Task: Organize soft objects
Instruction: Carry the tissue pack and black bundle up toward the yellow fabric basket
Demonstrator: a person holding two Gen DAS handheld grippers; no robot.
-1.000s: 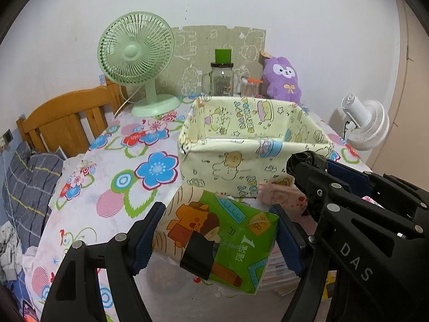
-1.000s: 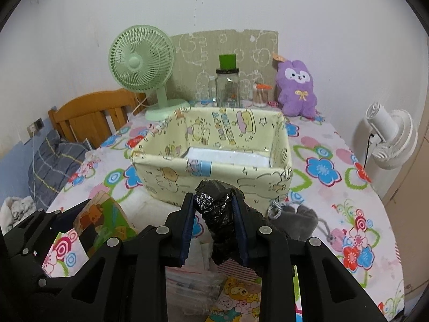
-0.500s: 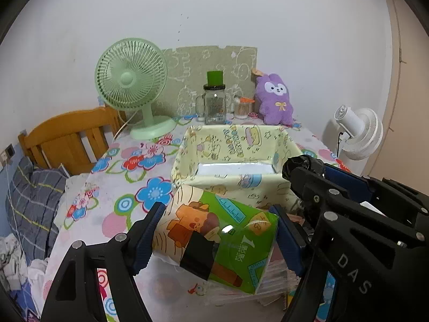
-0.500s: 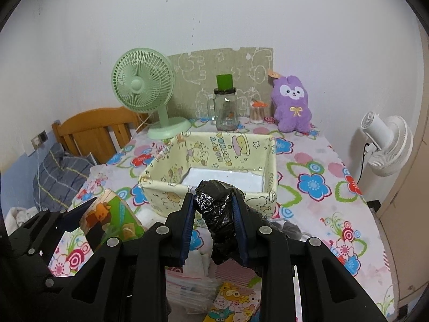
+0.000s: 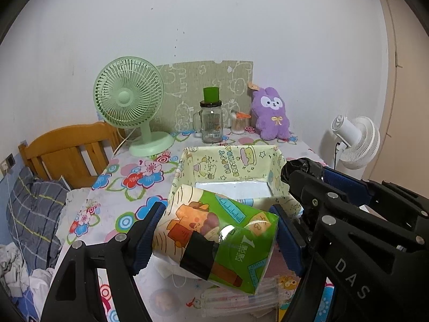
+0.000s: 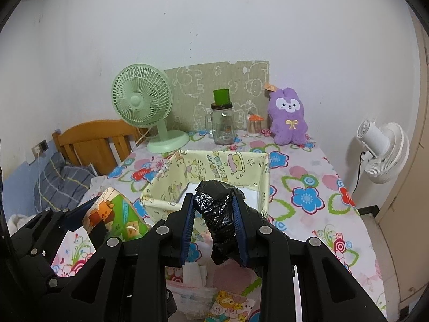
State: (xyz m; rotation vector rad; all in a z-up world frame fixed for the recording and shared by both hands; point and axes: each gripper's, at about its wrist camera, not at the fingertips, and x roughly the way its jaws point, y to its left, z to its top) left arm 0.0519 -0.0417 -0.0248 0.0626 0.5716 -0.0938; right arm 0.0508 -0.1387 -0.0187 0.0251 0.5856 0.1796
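fingers (image 6: 238, 230) hide part of black bag (image 6: 218, 214).

A floral tablecloth (image 6: 308, 177) of blue, red and pink blooms on white is seen. A pale yellow cartoon-printed bin (image 6: 222, 166), a green tissue pack (image 5: 214, 238) with an orange bear, a black crumpled bag (image 6: 217, 214) and a purple plush rabbit (image 6: 288, 116) are shown.

Open-topped bin (image 6: 171, 204) ahead, fan (image 6: 142, 99) behind.

A floral-clothed surface (image 6: 308, 182) carries a fan (image 6: 150, 107), jar (image 6: 222, 126), plush rabbit (image 6: 288, 120) and open fabric bin (image 6: 214, 166).
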